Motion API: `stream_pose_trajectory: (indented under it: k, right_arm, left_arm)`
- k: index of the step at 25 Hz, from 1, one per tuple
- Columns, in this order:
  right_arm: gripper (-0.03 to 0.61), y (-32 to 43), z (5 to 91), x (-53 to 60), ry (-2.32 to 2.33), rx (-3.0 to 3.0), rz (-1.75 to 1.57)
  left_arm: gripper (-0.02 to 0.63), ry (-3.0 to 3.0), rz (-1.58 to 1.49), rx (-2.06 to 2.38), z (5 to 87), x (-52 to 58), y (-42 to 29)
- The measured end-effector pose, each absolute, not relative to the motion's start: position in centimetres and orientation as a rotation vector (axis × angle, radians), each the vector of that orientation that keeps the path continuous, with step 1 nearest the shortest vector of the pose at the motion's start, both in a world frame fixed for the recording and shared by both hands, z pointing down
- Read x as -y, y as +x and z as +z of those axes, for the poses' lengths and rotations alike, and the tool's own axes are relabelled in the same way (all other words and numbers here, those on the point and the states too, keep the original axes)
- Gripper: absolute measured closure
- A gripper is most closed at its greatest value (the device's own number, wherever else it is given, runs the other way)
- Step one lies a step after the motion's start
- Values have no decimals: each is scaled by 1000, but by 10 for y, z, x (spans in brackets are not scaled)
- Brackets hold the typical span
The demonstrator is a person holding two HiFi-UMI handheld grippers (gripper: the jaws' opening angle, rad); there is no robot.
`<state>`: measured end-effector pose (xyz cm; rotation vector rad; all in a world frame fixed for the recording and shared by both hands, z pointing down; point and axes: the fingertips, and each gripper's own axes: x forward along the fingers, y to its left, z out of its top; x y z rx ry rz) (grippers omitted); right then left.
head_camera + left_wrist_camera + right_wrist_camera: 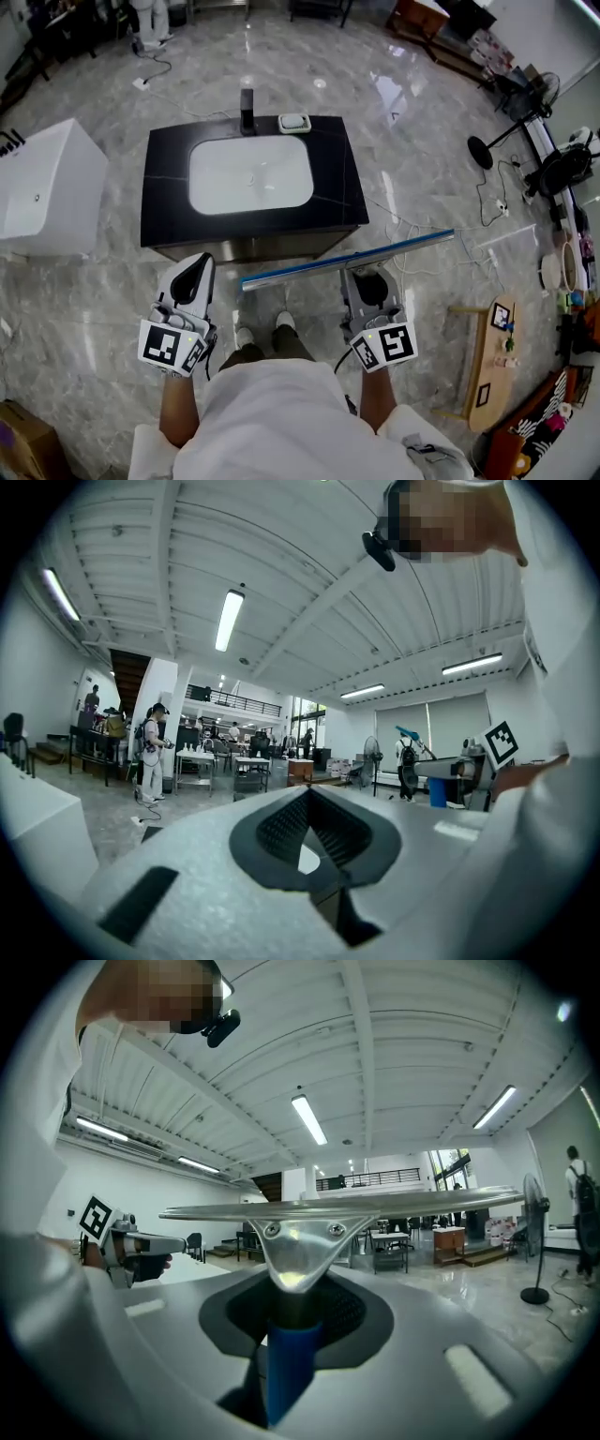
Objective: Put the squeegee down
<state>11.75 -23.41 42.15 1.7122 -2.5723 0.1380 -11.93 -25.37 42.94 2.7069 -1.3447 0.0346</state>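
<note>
My right gripper point(364, 274) is shut on the squeegee point(394, 246), clamping its blue handle point(286, 1363). The long metal blade point(375, 1208) lies crosswise in front of the jaws, reaching left and right over the floor near a black countertop point(169, 187). That countertop holds a white sink basin point(250, 174) and stands just ahead of both grippers. My left gripper point(200, 262) is held level beside the right one. Its dark pads point(281, 827) are closed together with nothing between them. In the left gripper view the right gripper and the squeegee's blue handle show at the far right.
A black faucet point(247, 111) and a soap dish point(293, 122) stand on the countertop's far edge. A white box point(42, 183) stands at the left, a small wooden table point(487, 361) at the right. Cables and a fan stand point(483, 150) lie on the marble floor. My feet point(262, 330) show between the grippers.
</note>
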Motion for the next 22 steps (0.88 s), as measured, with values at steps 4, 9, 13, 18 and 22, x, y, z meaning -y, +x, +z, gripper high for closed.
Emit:
stream_pose_trajectory:
  k: [4,9,13,18,22]
  right_arm:
    - [482,122,410,260,1646,2618,131]
    - [482,125,401,288,1615,2669,122]
    - [482,132,406,292,1617,2668,162]
    - [482,134,403,296,1622,2668,168]
    - [482,141,406,294,1633,2647,168]
  left_arm:
    - [607,2666,41,1409,419,261,-119]
    - [607,2660,68,1458,408,276,-118]
    - [607,2642,76,1458,407,276,-117]
    - [607,2665,80,1439,401,279,-114]
    - [607,2670,80,1419,405,279,-109]
